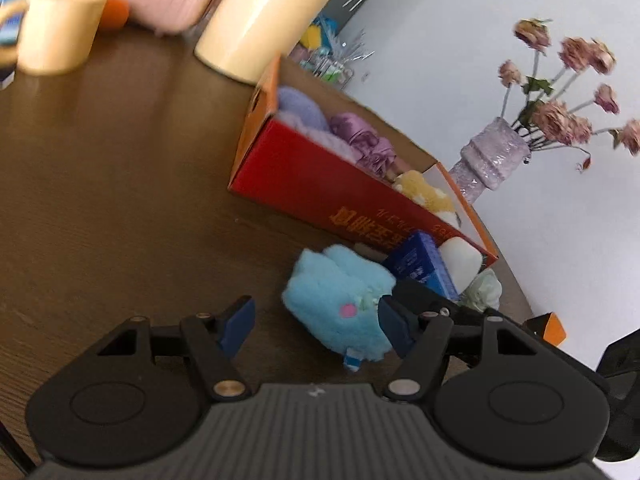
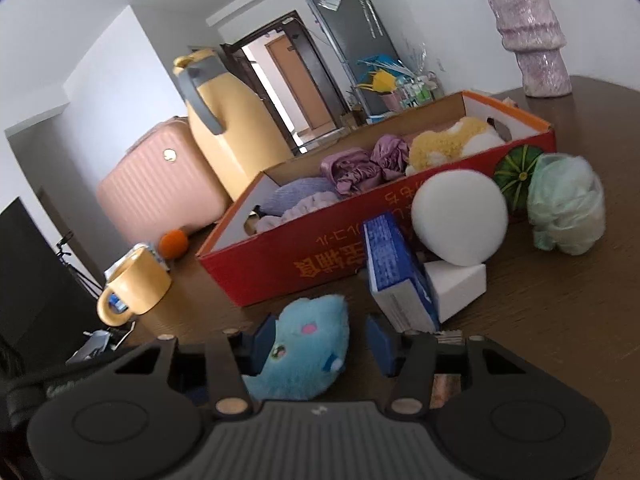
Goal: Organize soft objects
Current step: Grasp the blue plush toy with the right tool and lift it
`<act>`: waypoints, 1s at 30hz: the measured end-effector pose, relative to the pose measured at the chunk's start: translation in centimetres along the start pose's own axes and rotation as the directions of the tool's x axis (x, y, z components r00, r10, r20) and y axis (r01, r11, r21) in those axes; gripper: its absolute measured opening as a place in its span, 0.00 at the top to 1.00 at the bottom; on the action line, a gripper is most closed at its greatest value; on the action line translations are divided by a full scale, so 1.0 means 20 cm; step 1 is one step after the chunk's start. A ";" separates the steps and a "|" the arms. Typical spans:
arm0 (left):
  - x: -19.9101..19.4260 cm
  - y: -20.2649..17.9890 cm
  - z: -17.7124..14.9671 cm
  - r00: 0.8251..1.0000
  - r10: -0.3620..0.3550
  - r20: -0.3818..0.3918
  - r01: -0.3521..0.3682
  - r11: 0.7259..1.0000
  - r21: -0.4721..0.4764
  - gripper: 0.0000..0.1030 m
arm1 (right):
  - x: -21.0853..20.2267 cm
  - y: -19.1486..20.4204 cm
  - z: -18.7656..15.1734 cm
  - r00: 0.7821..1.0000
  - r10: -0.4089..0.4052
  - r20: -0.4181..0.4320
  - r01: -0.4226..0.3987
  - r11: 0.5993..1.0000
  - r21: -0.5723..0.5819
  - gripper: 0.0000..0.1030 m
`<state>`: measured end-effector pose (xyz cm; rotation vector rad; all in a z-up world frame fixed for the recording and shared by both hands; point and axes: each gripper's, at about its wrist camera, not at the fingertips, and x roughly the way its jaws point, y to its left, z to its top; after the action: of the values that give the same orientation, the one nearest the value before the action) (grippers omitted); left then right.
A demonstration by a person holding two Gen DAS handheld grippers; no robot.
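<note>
Step in hand, as I judge it: the pickup of the blue plush [image 2: 306,344], with both grippers closing in on it from opposite sides.

Nearest, bottom centre of the right wrist view: right gripper [image 2: 320,342]. The plush lies on the table [image 2: 560,320] between its blue pads. The left-hand pad [image 2: 264,340] looks to touch the fur or stand just beside it; a gap shows before the right-hand pad. Jaws part-way in, released, not yet clenched on anything.

Bottom centre of the left wrist view: left gripper [image 1: 316,326]. The plush [image 1: 340,304] sits toward the right-hand pad [image 1: 394,330], which brushes or overlaps its edge; the left-hand pad is clear of it, with bare table [image 1: 120,200] between. Fingers open, nothing grasped.

Just behind the plush, mid frame: a blue box [image 2: 396,272] leaning, a white block [image 2: 460,284], a white ball [image 2: 460,218], then a pale green bundle [image 2: 564,204] and a green striped ball [image 2: 516,176] to the right.

Further back: the red box [image 2: 360,252], open-topped, already holding a lilac cloth [image 2: 296,196], a purple crumpled piece [image 2: 360,164] and a yellow plush [image 2: 444,140].

Far, upper left: mug [image 2: 136,288], orange [image 2: 173,243], yellow jug [image 2: 228,128], pink case [image 2: 160,184]. Upper right: vase [image 2: 532,36].

Next move, by my reading: centre the plush between one pair of pads and close until the fur gives, then lift clear of the blue box and carry it over the red wall into the free space of the red box. The fur is soft, so a shallow pinch may slip; a deeper bite seems safer.
</note>
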<state>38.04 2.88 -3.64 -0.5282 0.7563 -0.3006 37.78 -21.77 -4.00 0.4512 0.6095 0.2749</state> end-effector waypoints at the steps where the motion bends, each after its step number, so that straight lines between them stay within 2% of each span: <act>1: 0.01 0.01 0.00 1.000 -0.006 -0.004 0.006 1.000 -0.014 0.37 | 0.03 0.00 0.00 1.000 -0.007 -0.011 0.007 1.000 0.006 0.51; 2: 0.01 0.02 0.00 1.000 -0.012 0.001 0.012 1.000 -0.023 0.39 | 0.05 -0.01 -0.01 1.000 -0.009 -0.027 0.009 1.000 0.011 0.51; 4: 0.01 0.02 0.00 0.999 -0.037 -0.001 0.037 0.999 -0.028 0.60 | 0.07 -0.03 -0.01 0.999 0.027 -0.035 -0.026 0.999 0.039 0.63; 7: 0.02 0.01 -0.02 0.997 -0.061 -0.042 0.061 0.998 -0.004 0.71 | 0.04 -0.02 -0.03 0.997 0.064 -0.050 -0.062 0.997 0.043 0.71; 10: -0.03 -0.02 -0.08 0.995 -0.084 -0.050 0.085 0.996 0.015 0.71 | -0.07 0.01 -0.08 0.995 0.073 -0.067 -0.072 0.997 0.013 0.73; 14: -0.17 -0.05 -0.24 0.993 -0.103 -0.054 0.104 0.994 0.018 0.71 | -0.27 -0.02 -0.20 0.989 0.104 -0.104 -0.100 0.994 0.038 0.74; 17: -0.28 -0.07 -0.36 0.990 -0.122 -0.071 0.122 0.992 0.005 0.71 | -0.43 -0.03 -0.29 0.986 0.121 -0.116 -0.120 0.993 0.011 0.75; 22: -0.42 -0.15 -0.46 0.989 -0.115 -0.094 0.120 0.992 0.048 0.72 | -0.60 -0.05 -0.39 0.982 0.145 -0.124 -0.143 0.989 0.023 0.74; 27: -0.48 -0.16 -0.50 0.988 -0.121 -0.101 0.126 0.991 0.050 0.68 | -0.68 -0.10 -0.42 0.983 0.141 -0.114 -0.135 0.989 0.064 0.70; 30: -0.47 -0.15 -0.50 0.992 -0.085 -0.098 0.089 0.995 0.037 0.62 | -0.69 -0.14 -0.41 0.989 0.114 -0.090 -0.106 0.991 0.082 0.58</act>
<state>24.18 1.17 -2.73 -0.5107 0.8204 -0.4242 22.25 -26.69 -4.52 0.5492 0.6899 0.3804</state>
